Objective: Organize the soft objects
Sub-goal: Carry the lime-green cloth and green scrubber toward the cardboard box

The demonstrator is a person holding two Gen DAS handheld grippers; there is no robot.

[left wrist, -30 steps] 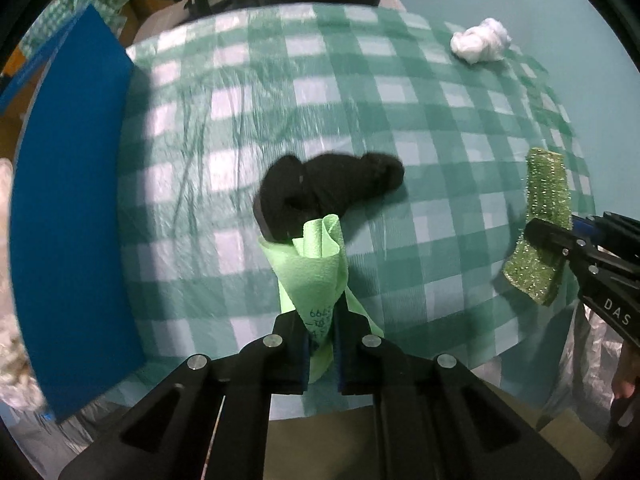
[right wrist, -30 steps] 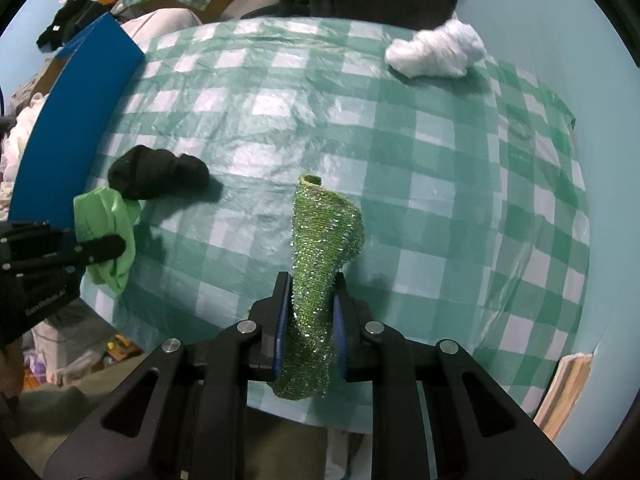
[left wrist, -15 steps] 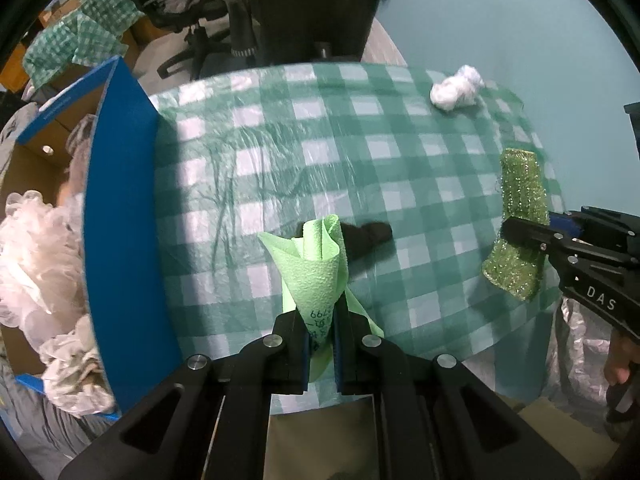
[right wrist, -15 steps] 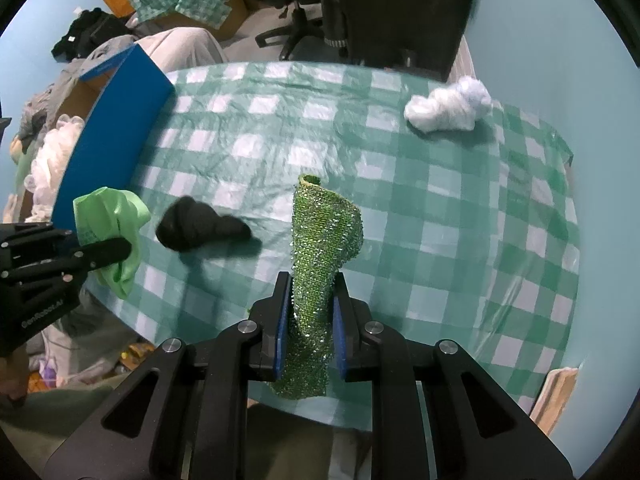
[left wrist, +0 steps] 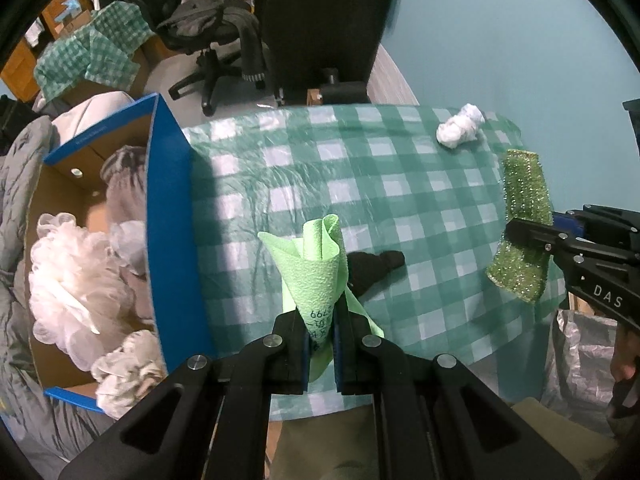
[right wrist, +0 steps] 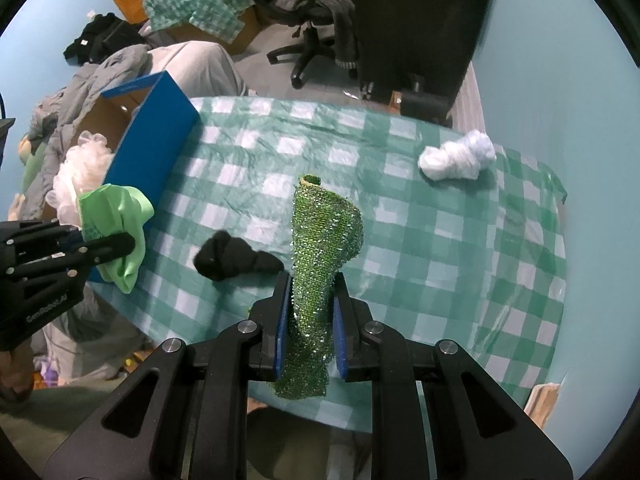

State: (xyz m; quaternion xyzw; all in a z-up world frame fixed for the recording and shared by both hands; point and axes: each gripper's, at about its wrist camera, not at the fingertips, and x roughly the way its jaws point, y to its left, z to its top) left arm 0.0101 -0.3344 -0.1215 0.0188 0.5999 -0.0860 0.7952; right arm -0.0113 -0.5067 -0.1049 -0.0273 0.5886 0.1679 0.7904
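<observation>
My left gripper [left wrist: 321, 320] is shut on a light green cloth [left wrist: 316, 272] and holds it well above the table's near edge; it also shows in the right wrist view [right wrist: 116, 220]. My right gripper [right wrist: 310, 300] is shut on a glittery green scrub cloth [right wrist: 324, 240], also seen in the left wrist view [left wrist: 524, 216]. A black sock [right wrist: 236, 258] lies on the checked tablecloth [right wrist: 440, 240], partly hidden behind the green cloth in the left wrist view [left wrist: 372, 266]. A white wad [right wrist: 456, 156] lies at the far right.
A blue cardboard box [left wrist: 172, 240] stands at the table's left edge, holding a white mesh pouf [left wrist: 68, 264] and pale cloths. An office chair [left wrist: 208, 36] and a dark panel [left wrist: 320, 20] stand beyond the table. A teal wall [left wrist: 500, 40] is on the right.
Both grippers have risen and pulled back from the table with their cloths. The box's inside has come into view. The black sock and white wad have not moved.
</observation>
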